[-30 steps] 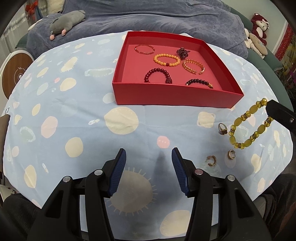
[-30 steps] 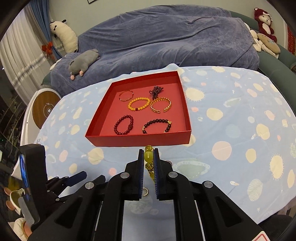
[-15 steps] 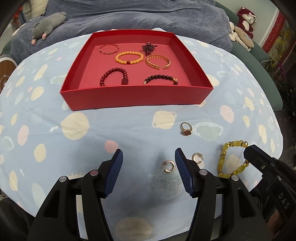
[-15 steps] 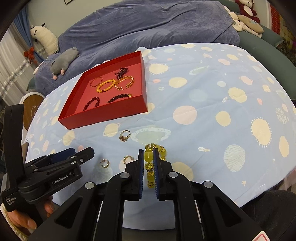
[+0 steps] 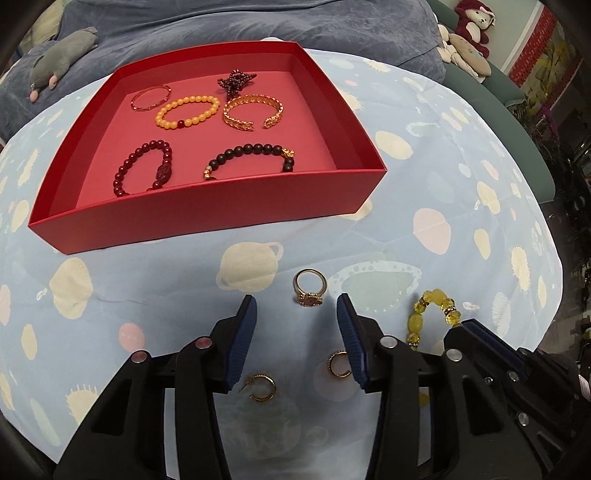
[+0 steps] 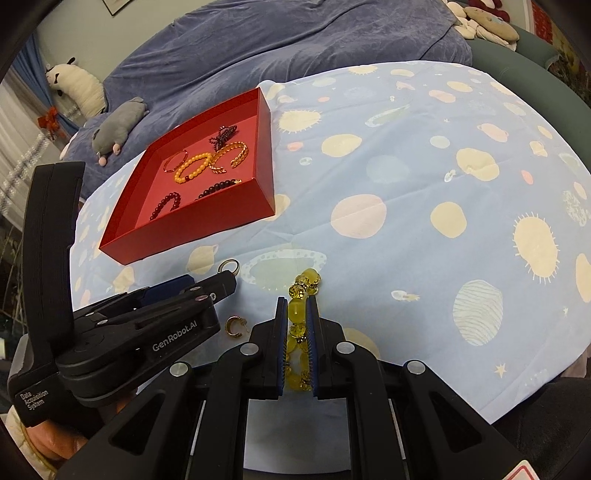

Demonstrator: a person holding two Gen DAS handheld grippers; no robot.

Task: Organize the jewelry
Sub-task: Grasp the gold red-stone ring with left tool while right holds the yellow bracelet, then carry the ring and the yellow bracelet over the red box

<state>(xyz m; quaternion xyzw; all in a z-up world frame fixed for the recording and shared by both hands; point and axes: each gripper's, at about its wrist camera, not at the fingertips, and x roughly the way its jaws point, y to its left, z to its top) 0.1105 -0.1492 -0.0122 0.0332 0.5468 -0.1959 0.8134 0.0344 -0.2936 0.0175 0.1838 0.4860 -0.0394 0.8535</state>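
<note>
Near red tray, we are lowering yellow bracelet, right gripper clamped on it; left gripper, jaws apart, now bracketing ring — next pick.

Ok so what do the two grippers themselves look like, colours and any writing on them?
Both are matte black plastic with silver screws and ribbed blue pads. The left gripper body reads "GenRobot.AI" and "Data Acquisition System" in white, as seen from the right gripper.

You've got a grey mouse plushie far left on the blue sofa, red monkey plushie far right.
</note>
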